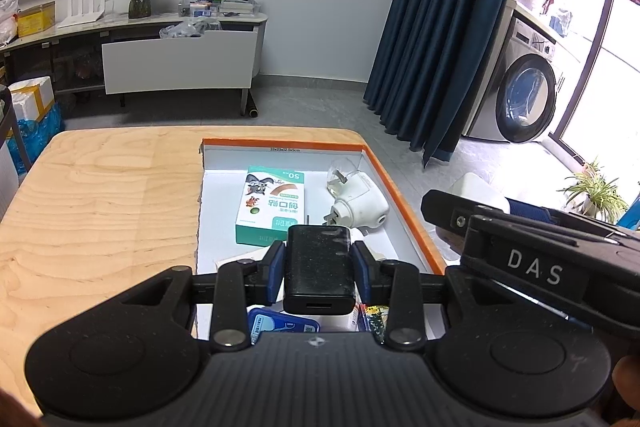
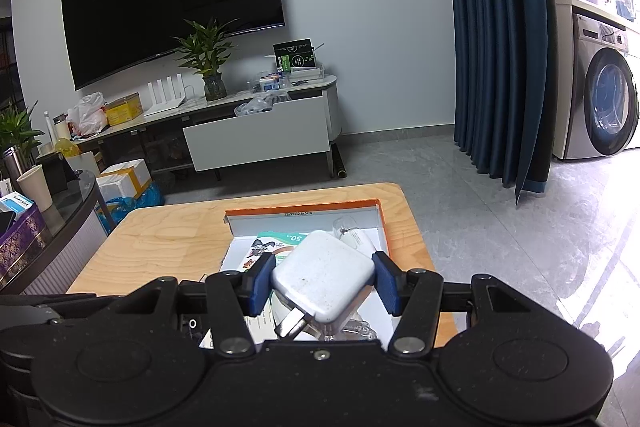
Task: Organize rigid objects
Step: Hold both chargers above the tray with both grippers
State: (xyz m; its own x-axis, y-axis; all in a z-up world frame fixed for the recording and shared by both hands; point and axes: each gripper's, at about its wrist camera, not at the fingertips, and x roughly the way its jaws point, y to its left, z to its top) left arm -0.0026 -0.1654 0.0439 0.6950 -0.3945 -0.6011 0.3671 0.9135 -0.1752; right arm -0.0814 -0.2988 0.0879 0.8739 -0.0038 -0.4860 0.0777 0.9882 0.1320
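On the wooden table (image 1: pixel 100 195) sits the box (image 1: pixel 404 203). My left gripper (image 1: pixel 319 263) clamps a black charger (image 1: pixel 319 267), my right gripper (image 2: pixel 323 281) a white adapter (image 2: pixel 324 279), both above it; next, I judge, lowering each in.

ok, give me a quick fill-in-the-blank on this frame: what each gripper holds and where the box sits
1. The left gripper is shut on a ____ charger.
2. The right gripper is shut on a ____ power adapter.
3. The bandage carton lies inside the box with the ____ rim.
4. That box rests on a ____ table.

Missing words: black; white; orange; wooden
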